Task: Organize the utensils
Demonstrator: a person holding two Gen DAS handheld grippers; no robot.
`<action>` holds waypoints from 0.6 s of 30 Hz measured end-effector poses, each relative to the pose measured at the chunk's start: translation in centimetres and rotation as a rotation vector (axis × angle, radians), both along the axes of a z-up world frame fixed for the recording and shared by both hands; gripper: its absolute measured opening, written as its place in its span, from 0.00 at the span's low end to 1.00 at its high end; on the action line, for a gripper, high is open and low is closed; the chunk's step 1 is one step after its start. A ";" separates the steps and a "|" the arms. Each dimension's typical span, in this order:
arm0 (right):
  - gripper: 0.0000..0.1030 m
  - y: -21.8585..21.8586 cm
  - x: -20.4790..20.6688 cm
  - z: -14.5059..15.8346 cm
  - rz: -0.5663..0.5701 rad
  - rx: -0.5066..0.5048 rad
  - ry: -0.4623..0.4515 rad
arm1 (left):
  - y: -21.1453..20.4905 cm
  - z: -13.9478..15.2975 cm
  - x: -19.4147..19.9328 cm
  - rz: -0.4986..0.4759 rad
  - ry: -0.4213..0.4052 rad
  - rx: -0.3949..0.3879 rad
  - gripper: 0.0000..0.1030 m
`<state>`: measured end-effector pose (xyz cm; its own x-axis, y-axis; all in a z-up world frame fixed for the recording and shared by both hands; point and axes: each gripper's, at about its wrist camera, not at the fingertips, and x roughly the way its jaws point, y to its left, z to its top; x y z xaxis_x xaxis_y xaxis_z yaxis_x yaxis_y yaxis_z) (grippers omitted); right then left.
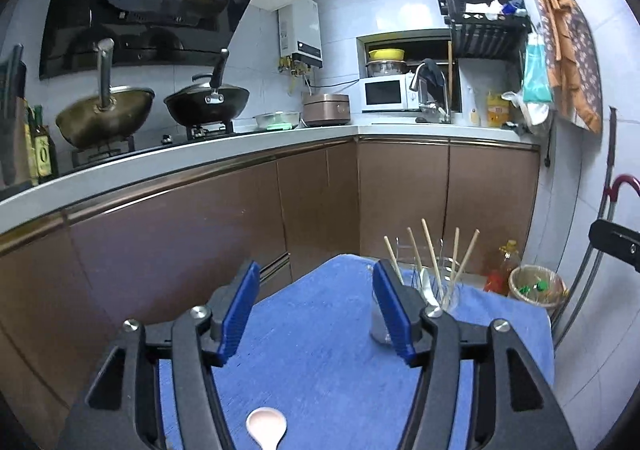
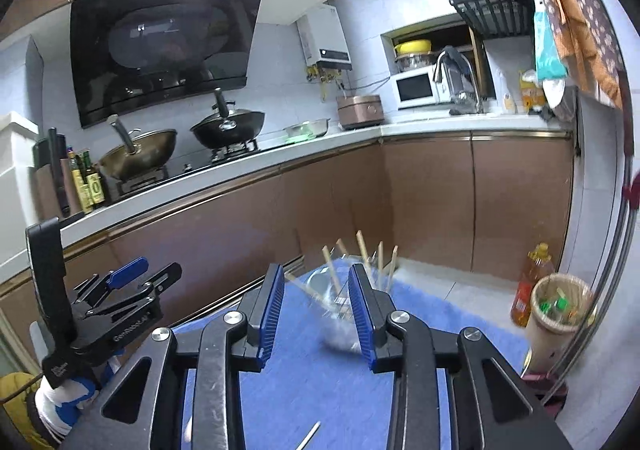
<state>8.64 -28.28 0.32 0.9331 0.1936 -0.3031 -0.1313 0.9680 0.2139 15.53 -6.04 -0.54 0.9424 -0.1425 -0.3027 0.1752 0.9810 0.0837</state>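
Note:
A clear glass holder [image 1: 434, 290] stands at the far end of the blue cloth [image 1: 320, 350], with several wooden chopsticks [image 1: 430, 254] and a metal utensil upright in it. My left gripper [image 1: 316, 290] hangs over the cloth, open and empty, its right finger beside the holder. A pale pink spoon [image 1: 266, 428] lies on the cloth below it. In the right wrist view my right gripper [image 2: 316, 290] is open with nothing between its pads; the blurred holder [image 2: 340, 302] with chopsticks [image 2: 362, 246] lies just beyond it. A single chopstick [image 2: 308, 436] lies on the cloth [image 2: 320, 382] near the bottom edge. The left gripper [image 2: 132, 282] appears at the left.
Brown cabinets [image 1: 200, 230] under a white counter [image 1: 240, 146] run behind the table, with two woks [image 1: 208, 102] on the stove. A wicker bin [image 1: 536, 286] and an oil bottle [image 1: 506, 266] stand on the floor at the right.

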 end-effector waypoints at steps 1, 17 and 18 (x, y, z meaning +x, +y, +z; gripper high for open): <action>0.30 0.2 -0.5 -0.1 0.000 0.000 0.006 | 0.0 -0.1 -0.8 0.001 -0.003 0.011 0.56; 0.34 2.8 -4.4 -1.5 0.041 0.024 0.080 | 1.8 -1.3 -6.4 -0.003 0.005 0.064 0.58; 0.34 3.0 -4.4 -1.7 0.041 0.022 0.084 | 2.0 -1.3 -6.5 0.000 0.005 0.061 0.58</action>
<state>4.28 -25.26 -1.36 0.8956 0.2389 -0.3752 -0.1518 0.9571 0.2469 9.07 -4.08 -1.83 0.9408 -0.1236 -0.3155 0.1757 0.9741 0.1424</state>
